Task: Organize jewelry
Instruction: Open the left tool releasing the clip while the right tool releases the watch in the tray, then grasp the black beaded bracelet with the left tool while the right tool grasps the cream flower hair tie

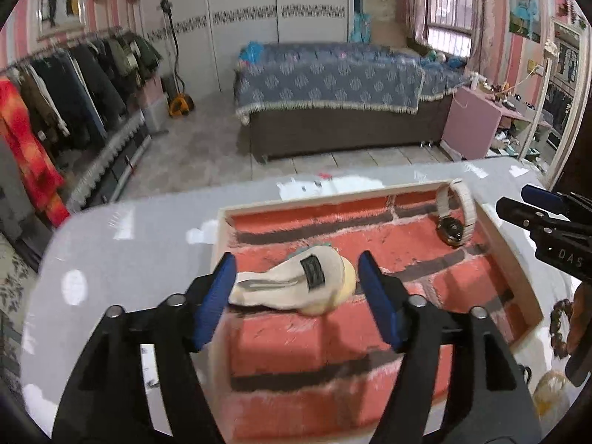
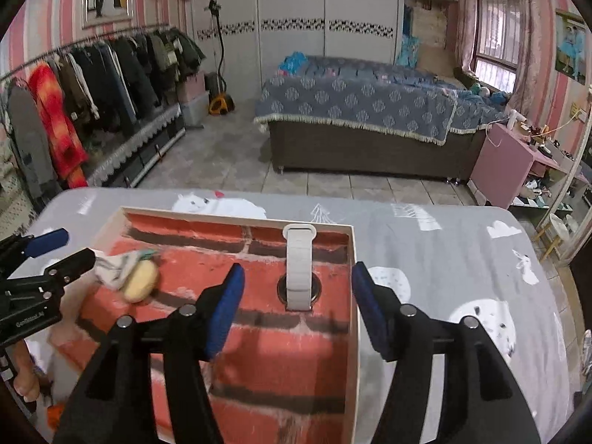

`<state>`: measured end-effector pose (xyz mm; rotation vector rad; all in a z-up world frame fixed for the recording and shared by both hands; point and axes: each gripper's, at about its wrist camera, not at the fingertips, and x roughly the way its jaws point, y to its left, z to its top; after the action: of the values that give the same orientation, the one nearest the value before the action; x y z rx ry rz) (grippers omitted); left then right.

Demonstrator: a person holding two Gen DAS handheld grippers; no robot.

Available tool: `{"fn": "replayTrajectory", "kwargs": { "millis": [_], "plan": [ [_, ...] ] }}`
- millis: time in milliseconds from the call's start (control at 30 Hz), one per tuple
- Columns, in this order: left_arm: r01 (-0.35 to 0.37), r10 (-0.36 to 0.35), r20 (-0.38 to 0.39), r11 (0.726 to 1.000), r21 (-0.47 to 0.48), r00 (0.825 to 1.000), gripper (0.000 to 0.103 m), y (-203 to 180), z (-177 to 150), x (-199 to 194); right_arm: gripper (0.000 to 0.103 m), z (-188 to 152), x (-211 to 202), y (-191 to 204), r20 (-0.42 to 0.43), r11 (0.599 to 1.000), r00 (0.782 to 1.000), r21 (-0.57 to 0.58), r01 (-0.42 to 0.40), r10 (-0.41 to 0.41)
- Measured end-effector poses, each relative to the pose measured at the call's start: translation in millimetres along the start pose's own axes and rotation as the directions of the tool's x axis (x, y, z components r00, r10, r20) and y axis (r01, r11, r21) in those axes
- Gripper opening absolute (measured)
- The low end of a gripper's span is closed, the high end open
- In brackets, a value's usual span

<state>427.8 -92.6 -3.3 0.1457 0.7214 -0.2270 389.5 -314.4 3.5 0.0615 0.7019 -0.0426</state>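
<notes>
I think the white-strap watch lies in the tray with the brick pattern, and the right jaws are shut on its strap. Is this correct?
Not quite. The watch does lie in the brick-patterned tray, but the right gripper is not shut on the strap: its jaws stand open, clear of the watch on both sides. The right wrist view shows this.

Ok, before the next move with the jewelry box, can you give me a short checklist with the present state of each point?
1. Left gripper open, pads off the cream pouch: ok.
2. Right gripper open, clear of the white-strap watch: ok.
3. Watch inside the box, near its far right corner: ok.
4. Pouch inside the box, left part: ok.
5. Bead bracelet outside the box, not yet stored: not ok.
6. What the pouch contains: cannot tell.
</notes>
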Motion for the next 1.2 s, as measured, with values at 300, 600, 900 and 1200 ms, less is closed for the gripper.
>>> {"fn": "replayTrajectory", "kwargs": {
  "millis": [300,600,900,1200],
  "plan": [
    [-0.044,0.042,0.137,0.999,0.011,0.99,0.087,-4,-24,-113,0.072,-26,-91,-12,0.092,0.999,0.996,0.037,-0.023,0.019],
    [-0.032,0.04,0.164,0.998,-0.048,0.986,0.098,-3,-85,-195,0.087,-84,-161,-21,0.115,0.999,0.993,0.03,0.024,-0.028],
    [-0.02,0.028,0.149,0.998,-0.052,0.988,0.098,-20,-148,-220,0.088,-143,-179,-23,0.097,0.996,0.991,0.023,0.085,-0.087],
    [-0.052,0.058,0.103,0.997,-0.055,0.993,0.098,-40,-189,-197,0.096,-180,-171,-36,0.093,0.989,0.985,0.043,0.143,-0.146]
  ]
}}
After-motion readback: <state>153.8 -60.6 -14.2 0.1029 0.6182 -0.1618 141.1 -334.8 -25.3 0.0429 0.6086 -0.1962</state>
